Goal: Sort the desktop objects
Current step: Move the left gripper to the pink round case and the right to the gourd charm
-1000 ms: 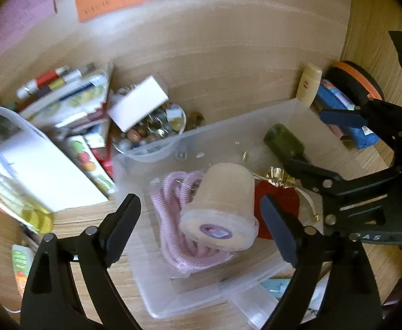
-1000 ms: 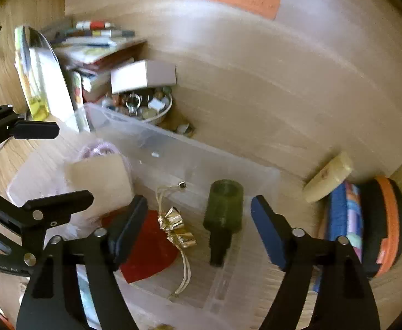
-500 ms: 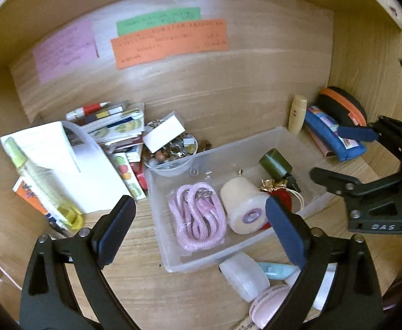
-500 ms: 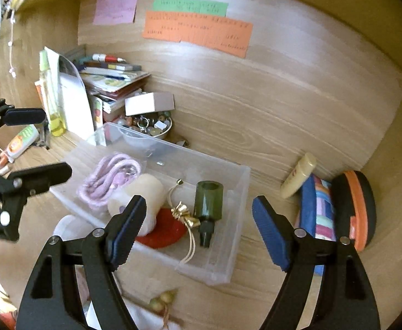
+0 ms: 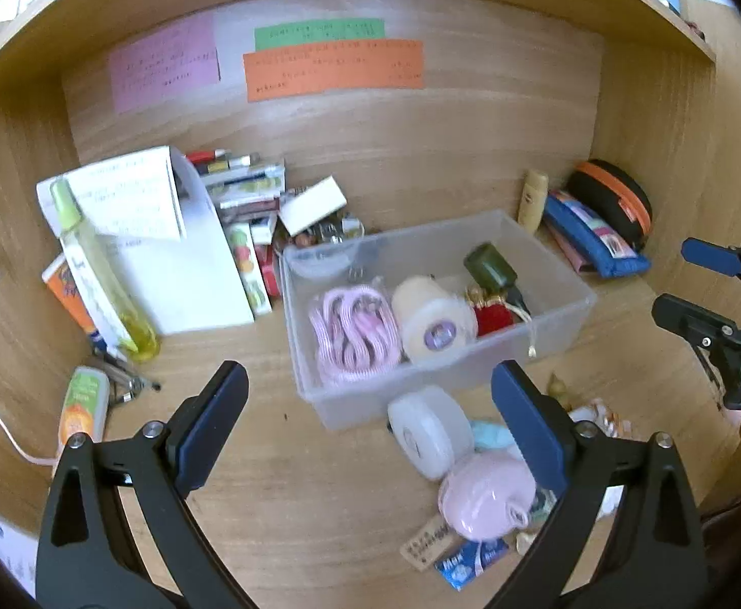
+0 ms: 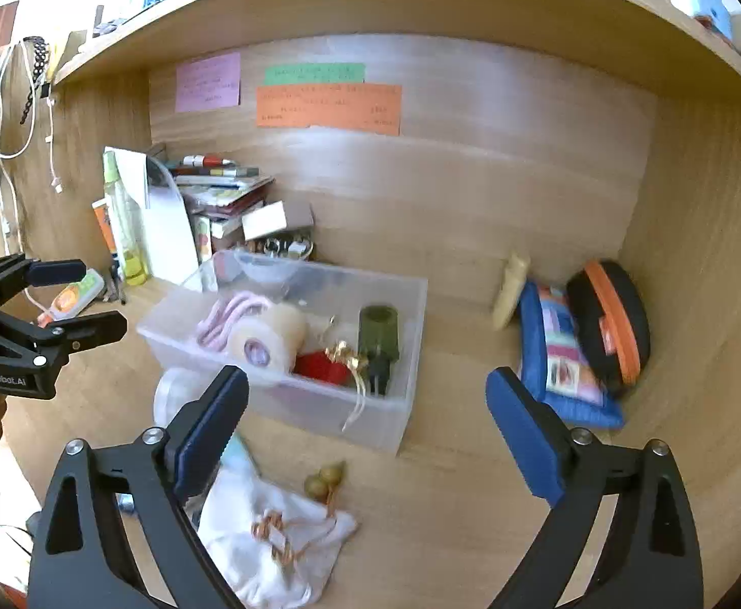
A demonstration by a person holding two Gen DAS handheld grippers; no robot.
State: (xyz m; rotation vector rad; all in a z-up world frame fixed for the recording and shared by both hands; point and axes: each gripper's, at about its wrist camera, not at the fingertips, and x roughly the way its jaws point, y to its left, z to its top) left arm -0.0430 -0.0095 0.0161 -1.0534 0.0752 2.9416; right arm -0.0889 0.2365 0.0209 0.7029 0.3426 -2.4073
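Both grippers hung above the desk: the left gripper [image 5: 368,408] stood wide and empty, the right gripper [image 6: 368,413] was opening, nothing between its jaws. The tape roll [image 5: 434,322] and green bottle [image 6: 378,335] lay inside the clear bin [image 6: 406,406].

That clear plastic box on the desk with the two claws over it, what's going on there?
A person is tidying a desk with a hand-held claw in each hand. The clear box already holds a pink cord, a roll of tape, a green bottle and a red pouch. The left claw is open and empty; the right claw is opening with nothing in it. More bits lie in front of the box.
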